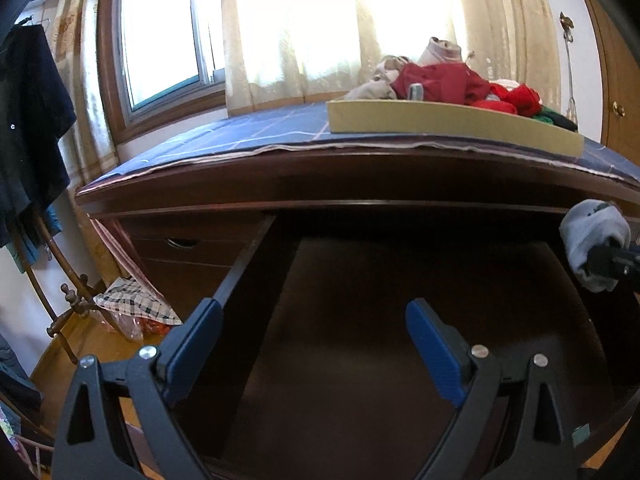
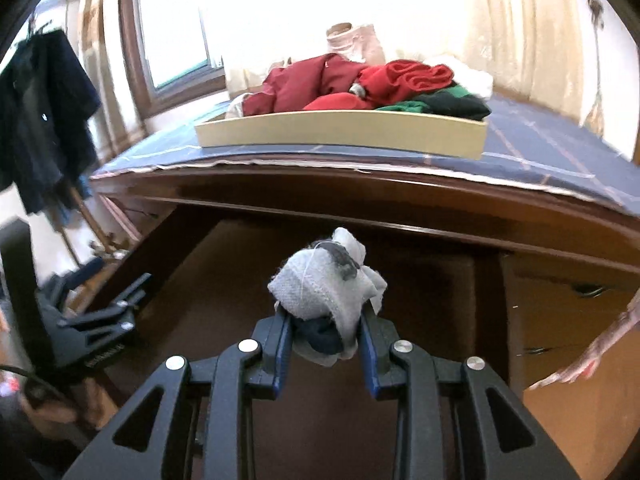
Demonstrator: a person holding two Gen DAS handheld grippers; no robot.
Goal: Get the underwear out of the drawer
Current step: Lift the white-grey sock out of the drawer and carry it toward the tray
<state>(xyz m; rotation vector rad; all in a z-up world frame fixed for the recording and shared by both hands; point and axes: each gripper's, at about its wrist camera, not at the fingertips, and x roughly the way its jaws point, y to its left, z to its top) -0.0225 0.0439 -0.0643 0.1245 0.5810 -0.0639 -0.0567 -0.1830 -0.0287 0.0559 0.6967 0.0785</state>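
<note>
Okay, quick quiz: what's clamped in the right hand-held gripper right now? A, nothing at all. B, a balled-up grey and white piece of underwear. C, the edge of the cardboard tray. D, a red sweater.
B: the right hand-held gripper has its blue pads pressed on a bunched grey-white piece of underwear, held above the open drawer.

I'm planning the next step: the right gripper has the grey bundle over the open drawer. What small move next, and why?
Probably carry the grey underwear up and forward to the tray on the desktop: the right gripper is clamped on it above the drawer, whose visible floor looks bare.
</note>
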